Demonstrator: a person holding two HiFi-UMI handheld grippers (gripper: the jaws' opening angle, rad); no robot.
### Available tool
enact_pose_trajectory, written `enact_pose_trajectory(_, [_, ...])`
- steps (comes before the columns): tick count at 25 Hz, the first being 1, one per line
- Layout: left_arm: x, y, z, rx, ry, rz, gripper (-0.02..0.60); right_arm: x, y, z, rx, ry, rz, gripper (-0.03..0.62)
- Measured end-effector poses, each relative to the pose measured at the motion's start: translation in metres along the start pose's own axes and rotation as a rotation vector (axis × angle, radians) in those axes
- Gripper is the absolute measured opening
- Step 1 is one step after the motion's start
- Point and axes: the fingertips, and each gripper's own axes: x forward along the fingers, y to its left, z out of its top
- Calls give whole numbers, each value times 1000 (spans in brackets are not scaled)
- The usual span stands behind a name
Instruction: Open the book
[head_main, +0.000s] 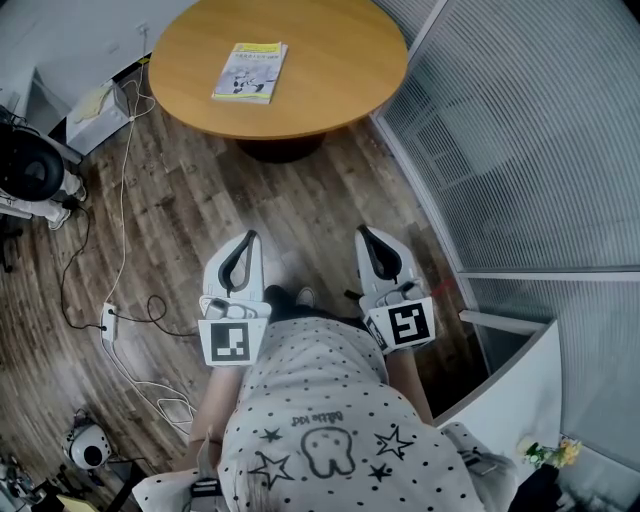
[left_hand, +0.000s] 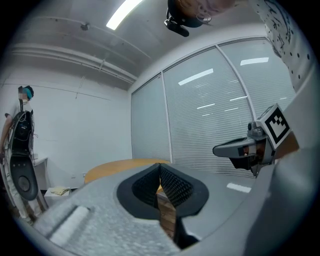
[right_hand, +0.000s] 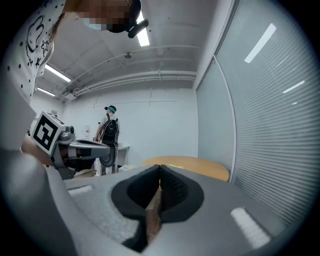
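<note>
A closed book (head_main: 250, 72) with a pale yellow-green cover lies flat on the round wooden table (head_main: 340, 85), left of its middle. Both grippers are held close to the person's body, well short of the table and over the floor. My left gripper (head_main: 245, 243) is shut with nothing between its jaws; its tips meet in the left gripper view (left_hand: 160, 170). My right gripper (head_main: 367, 235) is also shut and empty, tips together in the right gripper view (right_hand: 160, 170). The table edge (right_hand: 200, 164) shows ahead, and the book (right_hand: 172, 158) is a thin sliver on it.
A glass partition with blinds (head_main: 520, 140) runs along the right. Cables and a power strip (head_main: 108, 318) lie on the wooden floor at the left, beside a white box (head_main: 95, 112) and a black fan (head_main: 30, 168). A person (right_hand: 109, 131) stands at the far wall.
</note>
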Motion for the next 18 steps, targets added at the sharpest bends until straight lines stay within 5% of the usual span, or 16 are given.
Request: enact_pose_trajectory(18, [28, 54, -19, -3, 53, 53, 11, 51, -8, -25, 42, 99, 13, 5])
